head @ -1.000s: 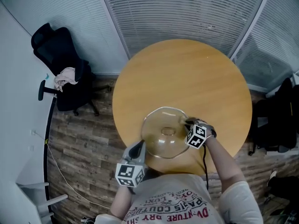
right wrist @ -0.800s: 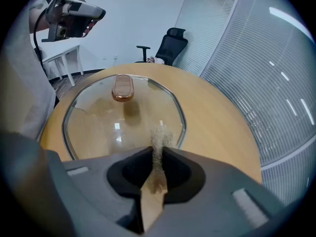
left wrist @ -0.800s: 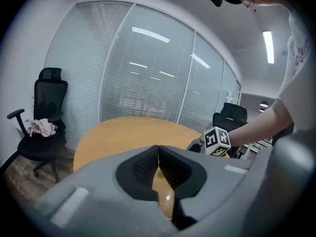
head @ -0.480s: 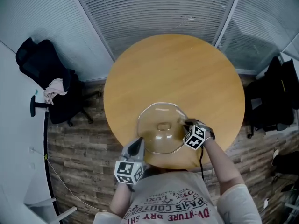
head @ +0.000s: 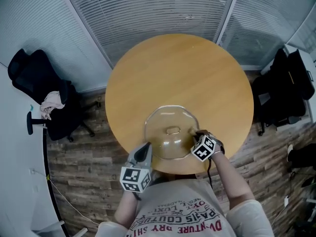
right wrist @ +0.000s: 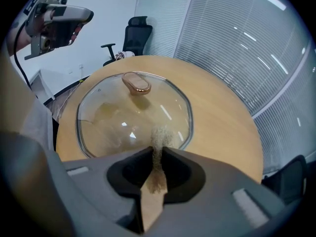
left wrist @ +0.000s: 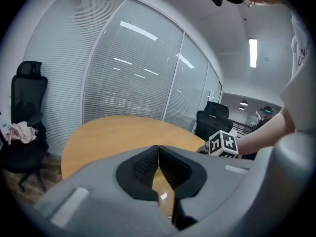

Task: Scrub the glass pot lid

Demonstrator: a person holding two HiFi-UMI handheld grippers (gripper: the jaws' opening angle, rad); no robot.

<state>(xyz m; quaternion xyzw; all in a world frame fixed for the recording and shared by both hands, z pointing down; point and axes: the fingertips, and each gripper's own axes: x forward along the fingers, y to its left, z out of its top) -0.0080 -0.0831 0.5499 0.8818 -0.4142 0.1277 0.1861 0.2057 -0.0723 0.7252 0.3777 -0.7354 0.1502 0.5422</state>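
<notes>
At the lower centre of the head view, a glass lid (head: 170, 132) lies knob (head: 173, 130) up on the near edge of a round wooden table (head: 177, 68), whose top is otherwise bare. The right gripper (head: 196, 134) is clamped on a tan scrub pad (right wrist: 158, 137) that rests on the lid's right rim. The left gripper (head: 147, 148) hovers at the lid's lower-left rim, jaws closed together. Blinds (head: 148, 14) cover the glass walls across the top. A black chair (head: 44, 98) with a cloth (head: 49, 102) on it stands at the left on the plank floor (head: 79, 147).
</notes>
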